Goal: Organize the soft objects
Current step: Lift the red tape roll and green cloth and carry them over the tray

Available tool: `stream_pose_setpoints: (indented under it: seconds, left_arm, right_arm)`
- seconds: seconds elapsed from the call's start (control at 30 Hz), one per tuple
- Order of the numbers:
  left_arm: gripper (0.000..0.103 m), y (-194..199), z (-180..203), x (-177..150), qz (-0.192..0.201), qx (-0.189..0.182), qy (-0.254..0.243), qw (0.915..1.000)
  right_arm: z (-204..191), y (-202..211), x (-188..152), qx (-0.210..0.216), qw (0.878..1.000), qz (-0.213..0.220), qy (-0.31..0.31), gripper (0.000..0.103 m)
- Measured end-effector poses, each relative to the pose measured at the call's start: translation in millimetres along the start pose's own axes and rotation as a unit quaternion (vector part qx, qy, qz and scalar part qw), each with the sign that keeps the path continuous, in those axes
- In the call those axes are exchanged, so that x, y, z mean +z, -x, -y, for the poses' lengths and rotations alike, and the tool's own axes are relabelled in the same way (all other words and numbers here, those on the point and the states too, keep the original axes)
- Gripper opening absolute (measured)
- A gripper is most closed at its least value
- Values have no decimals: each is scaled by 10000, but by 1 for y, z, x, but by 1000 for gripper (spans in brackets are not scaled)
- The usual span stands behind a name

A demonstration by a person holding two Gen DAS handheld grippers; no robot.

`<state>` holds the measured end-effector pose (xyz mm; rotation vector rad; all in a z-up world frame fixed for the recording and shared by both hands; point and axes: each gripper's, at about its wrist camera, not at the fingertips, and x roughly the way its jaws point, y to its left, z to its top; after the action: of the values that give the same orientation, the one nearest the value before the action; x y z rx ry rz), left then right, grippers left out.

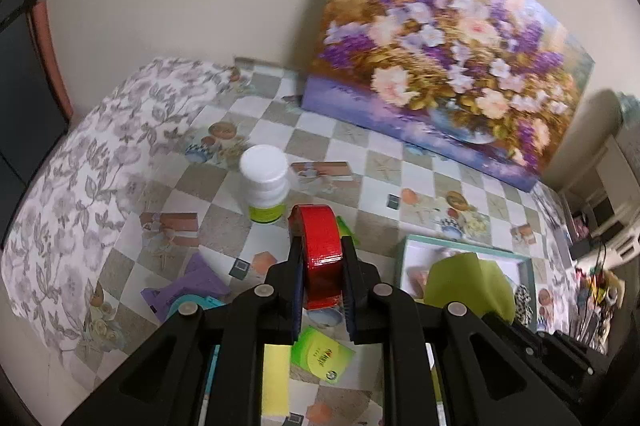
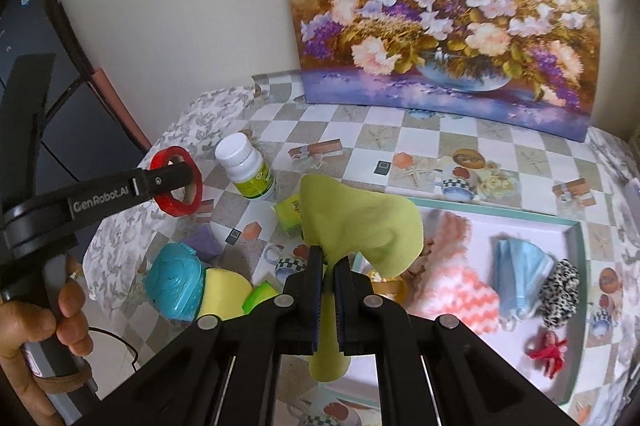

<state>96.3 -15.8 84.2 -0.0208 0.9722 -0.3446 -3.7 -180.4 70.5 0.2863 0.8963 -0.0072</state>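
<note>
My left gripper (image 1: 322, 258) is shut on a red tape roll (image 1: 320, 258), held upright above the checkered table; the right wrist view shows that roll (image 2: 176, 182) from the side in the left gripper (image 2: 176, 178). My right gripper (image 2: 327, 266) is shut on a yellow-green cloth (image 2: 356, 226), which stands up above the jaws and hangs below them. The cloth (image 1: 468, 286) also shows at the right of the left wrist view. A teal-rimmed white tray (image 2: 576, 266) holds a pink-and-white knit cloth (image 2: 456, 278), a blue face mask (image 2: 520, 270), a black-and-white scrunchie (image 2: 560, 290) and a small red item (image 2: 548, 350).
A white bottle with a green label (image 2: 248, 170) stands near the tape. A teal lidded box (image 2: 176, 278), a yellow sponge (image 2: 224, 290), a purple block (image 2: 206, 240) and green packets (image 2: 288, 212) lie left of the tray. A flower painting (image 2: 440, 18) leans on the wall. A hand (image 2: 52, 322) grips the left handle.
</note>
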Motion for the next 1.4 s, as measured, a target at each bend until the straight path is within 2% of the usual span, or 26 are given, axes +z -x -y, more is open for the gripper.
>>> stream_pose_setpoints:
  seconds: [0.37, 0.53, 0.7, 0.93, 1.07, 1.27, 1.4]
  left_arm:
    - [17, 16, 51, -27, 24, -311, -588, 9978]
    - [17, 13, 77, -40, -93, -467, -930, 9945]
    - [17, 2, 98, -53, -297, -605, -1230, 9901]
    - [17, -38, 96, -63, -837, -261, -1212, 9887]
    - [17, -55, 89, -67, -1058, -46, -1171, 9875]
    - [21, -78, 84, -77, -1449, 51, -1145, 9828]
    - [29, -90, 87, -83, -1587, 127, -1221, 9797]
  right_arm:
    - [31, 32, -12, -276, 9984, 168, -464, 6]
    - [51, 48, -15, -510, 9959, 305, -677, 6]
    - [76, 48, -18, -731, 9925, 212, -955, 6]
    - [102, 38, -27, -991, 9880, -108, -1181, 6]
    - [105, 39, -28, -988, 9876, -112, -1212, 6]
    - [102, 40, -28, -986, 9879, -93, -1194, 6]
    - [102, 39, -28, -987, 9878, -126, -1196, 6]
